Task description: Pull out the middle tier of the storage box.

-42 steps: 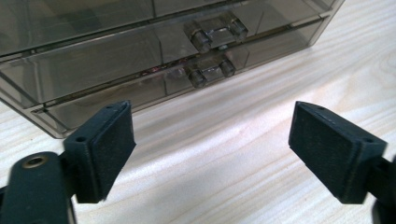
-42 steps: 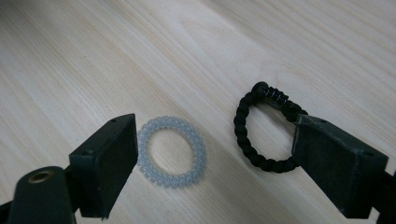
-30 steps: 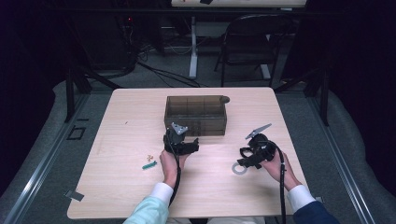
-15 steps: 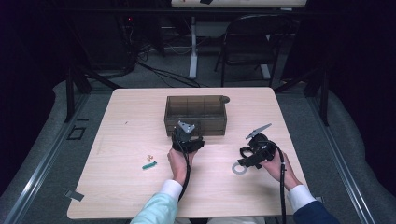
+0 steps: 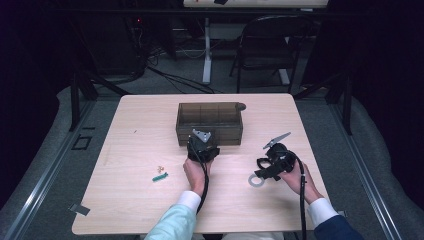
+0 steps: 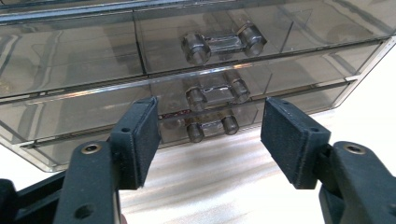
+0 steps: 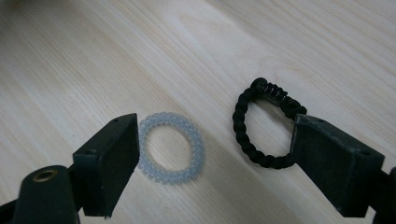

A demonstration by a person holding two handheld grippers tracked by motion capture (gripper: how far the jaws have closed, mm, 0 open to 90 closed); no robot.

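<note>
A smoky see-through drawer box stands mid-table. My left gripper is open right in front of it. In the left gripper view its jaws are spread on either side of the lowest drawer handle, short of touching it; two more handles sit above. My right gripper is open over the table at the right. Between its jaws lie a clear coiled hair ring and a black braided bracelet. The ring lies beside the gripper's tips.
A small green piece and tiny beige bits lie left of the left hand. A scrap of tape sits near the front left corner. A folding chair stands beyond the table.
My left gripper has moved forward and to the right, up to the front of the drawer box. The right gripper has stayed where it was.
</note>
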